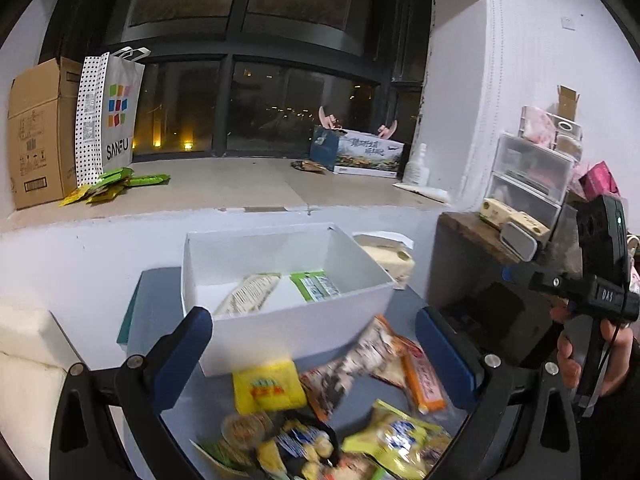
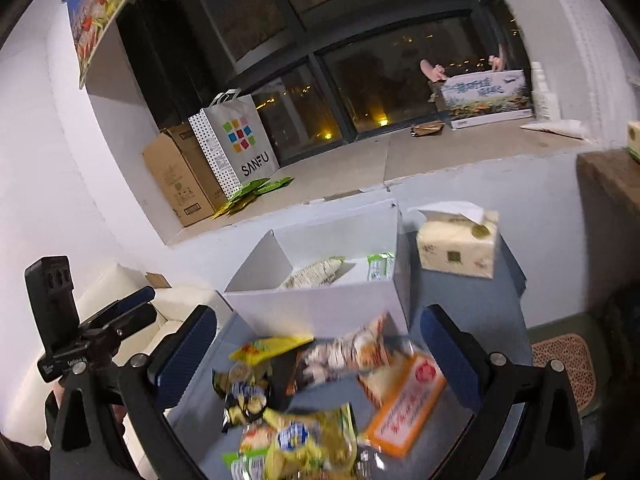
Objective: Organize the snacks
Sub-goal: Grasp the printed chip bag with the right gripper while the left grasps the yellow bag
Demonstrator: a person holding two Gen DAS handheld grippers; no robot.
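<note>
Both grippers are spread wide with nothing between the pads, hovering over the snack pile. Left gripper has its blue pads either side of the front wall of the white box, and right gripper sits much the same from its own angle. You can also spot the right one off at the edge of the left wrist view, with a hand wrapped round its handle.

Right under them on the grey bench is a loose heap of snacks, kinda blurry: a yellow packet, a brown and white packet lying partly across it toward the box, an orange packet on the right side, and a yellow-green bag nearest the camera. Can't read any labels.

Just past the heap is the white box, open on top, with two things already in it: a pale printed packet and a green packet beside it, both leaning on the floor of the box.

Next to the box on the right there's a soft pack of tissues. Further back, on the window ledge, a SANFU shopping bag stands against a cardboard box, with some green sachets scattered at its foot.
</note>
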